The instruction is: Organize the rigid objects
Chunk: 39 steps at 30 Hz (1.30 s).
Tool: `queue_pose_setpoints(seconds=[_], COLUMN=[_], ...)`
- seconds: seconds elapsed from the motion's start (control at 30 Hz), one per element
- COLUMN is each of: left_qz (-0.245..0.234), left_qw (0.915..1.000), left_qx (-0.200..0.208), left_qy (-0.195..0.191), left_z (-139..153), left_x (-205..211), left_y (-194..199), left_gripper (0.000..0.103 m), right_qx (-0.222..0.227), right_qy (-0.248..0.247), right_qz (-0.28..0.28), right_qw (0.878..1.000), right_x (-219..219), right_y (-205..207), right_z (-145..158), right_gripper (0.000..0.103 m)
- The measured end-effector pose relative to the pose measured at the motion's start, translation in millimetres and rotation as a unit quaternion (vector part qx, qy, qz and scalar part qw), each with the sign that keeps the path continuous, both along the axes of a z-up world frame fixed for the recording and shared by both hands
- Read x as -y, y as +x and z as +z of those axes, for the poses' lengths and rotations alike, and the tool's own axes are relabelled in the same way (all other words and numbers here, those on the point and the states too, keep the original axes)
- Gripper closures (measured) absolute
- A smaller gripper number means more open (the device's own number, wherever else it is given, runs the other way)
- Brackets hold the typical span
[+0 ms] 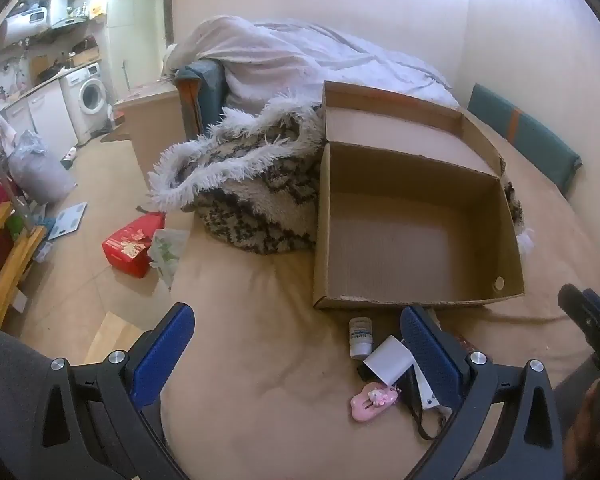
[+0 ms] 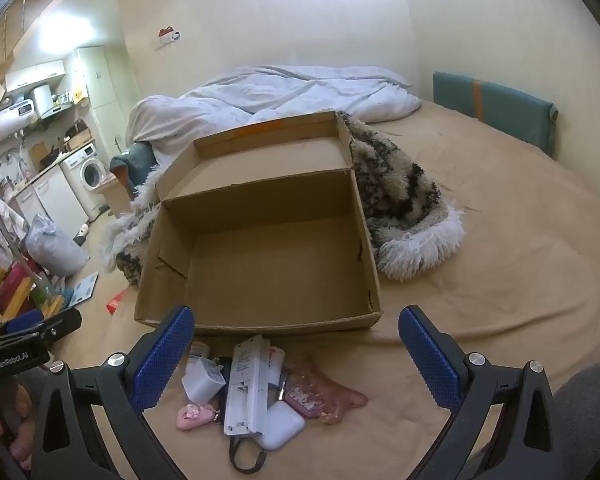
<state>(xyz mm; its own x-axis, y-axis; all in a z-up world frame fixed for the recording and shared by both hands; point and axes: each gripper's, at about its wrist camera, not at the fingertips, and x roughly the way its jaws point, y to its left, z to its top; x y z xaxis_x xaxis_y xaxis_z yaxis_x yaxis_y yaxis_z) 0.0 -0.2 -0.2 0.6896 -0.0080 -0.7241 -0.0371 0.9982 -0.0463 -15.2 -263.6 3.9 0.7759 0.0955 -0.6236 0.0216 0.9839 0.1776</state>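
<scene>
**Both claws wide over a heap of small items before an empty box**

A cardboard box [image 2: 260, 264] sits open on the tan bed sheet [image 2: 500, 248], its lid flap folded back toward a shaggy patterned blanket [image 2: 396, 196] and a rumpled white duvet [image 2: 284, 92]. The box holds nothing. Just in front of its near wall lies a cluster of small rigid things: a white charger cube [image 2: 202, 385], a long white remote [image 2: 249, 384], a white earbud case [image 2: 281, 424], a pink figurine [image 2: 194, 416], a pink transparent case [image 2: 320, 398] and a small white bottle [image 1: 360, 336].

The right gripper [image 2: 296, 352] hangs over this cluster, jaws spread wide and holding nothing. The left gripper [image 1: 298, 352] hovers to the cluster's left, also spread wide and empty, its right finger above the pile's edge.
</scene>
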Motion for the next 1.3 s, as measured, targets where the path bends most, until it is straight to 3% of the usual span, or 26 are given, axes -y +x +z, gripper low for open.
queue_pose_setpoints(seconds=[0.13,0.17,0.3,0.33,1.3], left_qz=[0.0,-0.003,0.0,-0.004,0.002], left_qw=[1.0,0.9999,0.9998,1.0,1.0], left_qx=[0.005,-0.002,-0.003,-0.002,-0.005], left_qy=[0.003,-0.013,-0.02,-0.005,-0.002], left_z=[0.9,0.6,-1.1,0.8,0.0], left_x=[2.7,-0.6,-8.1,-2.1,-4.4], left_y=[-1.7,-0.2,-0.8,-3.2,-2.2], left_gripper=[0.0,0.0,0.0,0.0,0.0], right_qx=[0.0,0.001,0.008,0.009,0.008], right_qy=[-0.003,-0.003,-0.005,-0.004,-0.01], right_qz=[0.0,0.0,-0.001,-0.002,-0.002], right_qw=[1.0,1.0,1.0,1.0,1.0], right_x=[-0.9,-0.7,0.4,0.2,-1.0], right_y=[0.5,0.7,-2.0,-2.3,-1.7], right_z=[-1.3,-1.5,1.8,1.4,1.0], right_gripper=[0.0,0.0,0.0,0.0,0.0])
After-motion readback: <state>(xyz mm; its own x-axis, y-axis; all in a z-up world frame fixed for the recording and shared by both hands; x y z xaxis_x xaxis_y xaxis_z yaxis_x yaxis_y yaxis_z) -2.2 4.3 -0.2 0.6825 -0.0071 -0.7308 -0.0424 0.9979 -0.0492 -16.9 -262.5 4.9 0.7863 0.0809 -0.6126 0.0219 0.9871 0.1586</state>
